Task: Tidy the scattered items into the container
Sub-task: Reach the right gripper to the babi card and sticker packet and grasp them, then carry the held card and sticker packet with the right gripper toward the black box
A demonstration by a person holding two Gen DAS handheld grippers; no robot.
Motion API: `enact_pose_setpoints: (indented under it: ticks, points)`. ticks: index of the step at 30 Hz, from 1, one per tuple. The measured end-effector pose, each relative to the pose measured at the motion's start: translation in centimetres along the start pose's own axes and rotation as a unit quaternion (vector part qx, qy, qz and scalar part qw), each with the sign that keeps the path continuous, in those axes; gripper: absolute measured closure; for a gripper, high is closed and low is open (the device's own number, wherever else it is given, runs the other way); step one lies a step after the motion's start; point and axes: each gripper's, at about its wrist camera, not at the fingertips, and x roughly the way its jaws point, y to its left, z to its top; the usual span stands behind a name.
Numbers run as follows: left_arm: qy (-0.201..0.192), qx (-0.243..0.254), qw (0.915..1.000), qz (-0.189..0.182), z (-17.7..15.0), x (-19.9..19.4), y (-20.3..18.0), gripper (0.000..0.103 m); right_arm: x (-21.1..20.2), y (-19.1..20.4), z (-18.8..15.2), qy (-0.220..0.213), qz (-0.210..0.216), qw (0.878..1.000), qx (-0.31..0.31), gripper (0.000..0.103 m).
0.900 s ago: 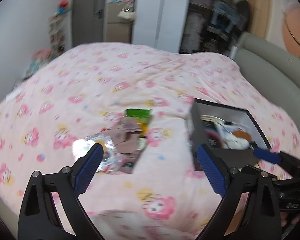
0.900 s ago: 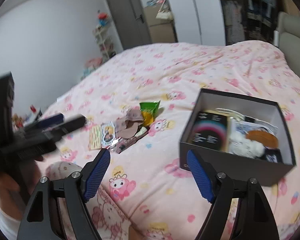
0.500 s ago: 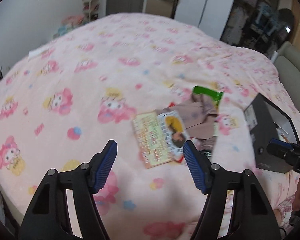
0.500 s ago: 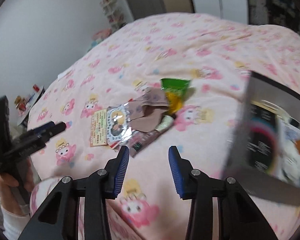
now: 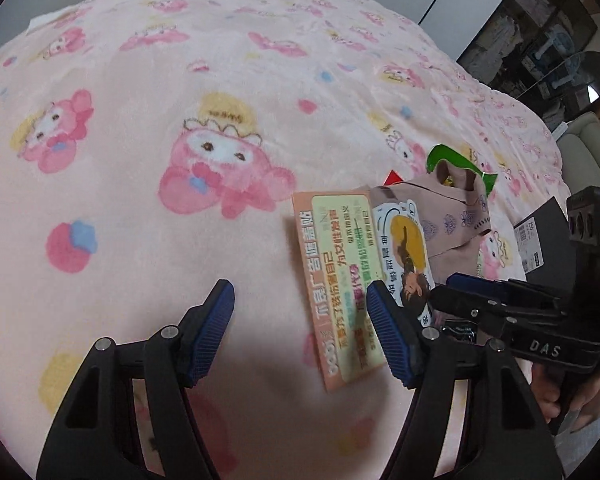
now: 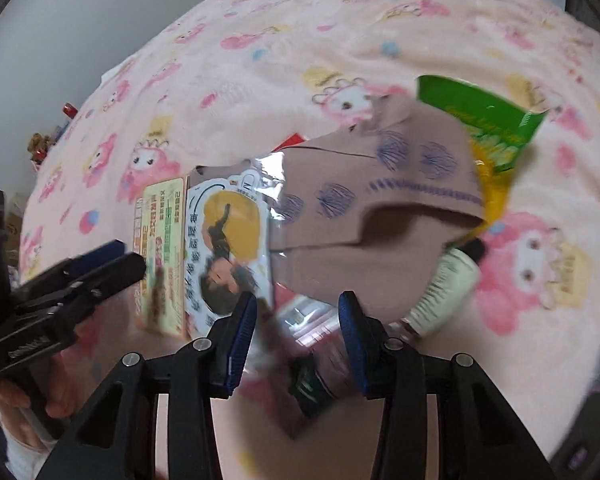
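Currently, both grippers are hovering low over the scattered pile on the pink cartoon-print blanket [image 5: 148, 92].

Left gripper [image 5: 300, 308]: jaws standing wide apart, holding nothing, its right finger lying over the edge of the orange-and-green sachet [image 5: 342, 280]. Right gripper [image 6: 298, 316]: jaws parted moderately, gripping nothing, straddling a blurred dark packet [image 6: 312, 384] at 6 o'clock in the right wrist view. Sticker card [image 6: 224, 236] with a yellow circle is lying just beside the sachet, partly under the beige patterned cloth [image 6: 372, 208]. Green snack bag [image 6: 488, 120] is showing at 1 o'clock, tucked under the cloth. Pale green tube [image 6: 444, 292] is lying at 4 o'clock. Black container [image 5: 540, 236] is sitting at 3 o'clock in the left wrist view, near the pile; its contents cannot be seen.
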Motion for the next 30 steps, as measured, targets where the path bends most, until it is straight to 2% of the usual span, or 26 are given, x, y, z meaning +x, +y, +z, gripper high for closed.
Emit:
enact_pose_setpoints:
  ticks: [1, 2, 3, 5, 8, 9, 12, 15, 17, 19, 22, 25, 26, 28, 30]
  points:
    - [0.004, 0.0, 1.0, -0.006, 0.0, 0.4, 0.0, 0.045, 0.0, 0.1, 0.1, -0.004, 0.015, 1.0, -0.003, 0.064]
    - [0.004, 0.005, 1.0, -0.006, 0.0, 0.5, -0.1, 0.055, 0.0, 0.3, 0.1, -0.002, 0.05, 0.999, -0.003, 0.069]
    - [0.004, 0.011, 0.9999, -0.006, -0.1, 0.6, -0.2, 0.073, 0.0, 0.4, 0.0, 0.004, 0.069, 0.998, -0.001, 0.078]
    - [0.006, 0.022, 0.9997, -0.013, 0.0, 0.2, -0.7, 0.074, -0.2, 0.7, -0.4, 0.009, 0.082, 0.997, -0.009, 0.086]
    - [0.004, 0.039, 0.9992, -0.005, 0.1, -0.9, -1.5, 0.076, -0.9, 1.0, -1.0, 0.01, 0.084, 0.996, -0.022, 0.091]
    - [0.003, 0.042, 0.999, -0.01, 0.0, -1.3, -1.7, 0.076, -1.7, 0.7, -1.2, 0.004, 0.097, 0.995, -0.014, 0.093]
    - [0.005, 0.052, 0.9978, -0.04, -0.3, -2.9, -2.8, 0.076, -4.9, 0.2, -2.1, -0.022, 0.108, 0.994, -0.007, 0.094]
    - [0.01, 0.077, 0.9929, -0.09, 0.5, -4.5, -5.4, 0.076, -7.5, 0.2, -4.0, -0.044, 0.108, 0.993, 0.0, 0.094]
    - [0.021, 0.106, 0.9874, -0.115, 1.0, -5.6, -8.2, 0.076, -9.2, -0.8, -5.1, -0.06, 0.101, 0.993, 0.012, 0.094]
    - [0.026, 0.135, 0.9811, -0.136, 0.6, -6.8, -11.3, 0.076, -12.6, -1.6, -7.3, -0.092, 0.092, 0.991, 0.029, 0.094]
    - [0.028, 0.185, 0.9672, -0.172, -0.9, -9.0, -16.8, 0.076, -18.0, -2.6, -10.0, -0.137, 0.07, 0.987, 0.041, 0.094]
    - [0.045, 0.214, 0.9522, -0.213, -3.6, -9.8, -22.3, 0.076, -23.0, -5.0, -13.7, -0.171, 0.055, 0.981, 0.069, 0.094]
    - [0.057, 0.223, 0.9467, -0.225, -4.8, -9.7, -24.2, 0.076, -25.0, -6.7, -16.1, -0.181, 0.039, 0.979, 0.088, 0.094]
    - [0.08, 0.246, 0.9353, -0.242, -7.5, -8.9, -27.8, 0.076, -25.9, -8.0, -19.2, -0.184, 0.011, 0.977, 0.104, 0.094]
    - [0.1, 0.262, 0.9288, -0.243, -9.8, -7.9, -30.6, 0.076, -26.4, -9.8, -22.0, -0.178, -0.014, 0.976, 0.128, 0.094]
